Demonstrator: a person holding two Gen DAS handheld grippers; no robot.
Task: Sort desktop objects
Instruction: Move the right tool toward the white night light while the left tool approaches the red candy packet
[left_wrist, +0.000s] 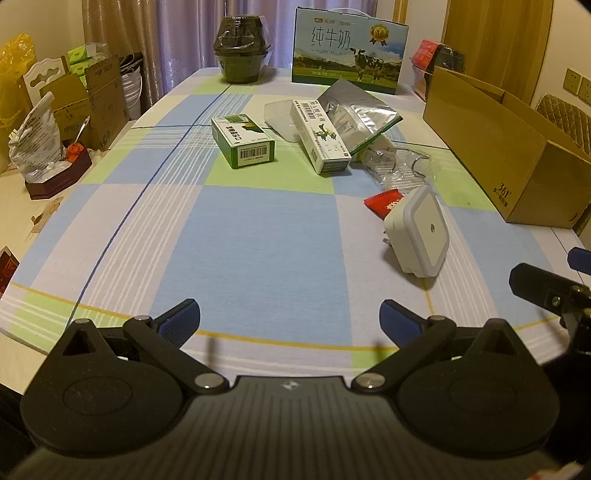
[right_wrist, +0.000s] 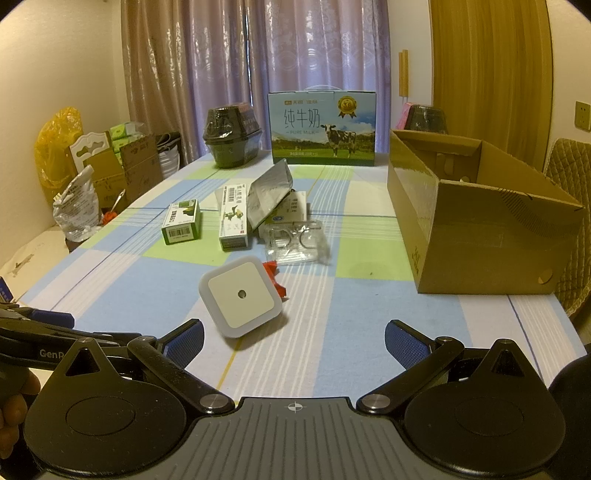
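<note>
Open checked tablecloth (left_wrist: 258, 236) lies before us, bare between both grippers and the clutter. We hold the left gripper (left_wrist: 290, 317) and right gripper (right_wrist: 293, 341) released, jaws spread wide, grasping nothing. A square white plug-in night light (right_wrist: 240, 295) rests tilted just ahead of the right gripper, face toward us. Beyond, a green-and-white rectangular carton (left_wrist: 243, 142) and a long white carton (left_wrist: 320, 136) point their long axes away. An open brown cardboard box (right_wrist: 480, 229) stands along the right edge.
</note>
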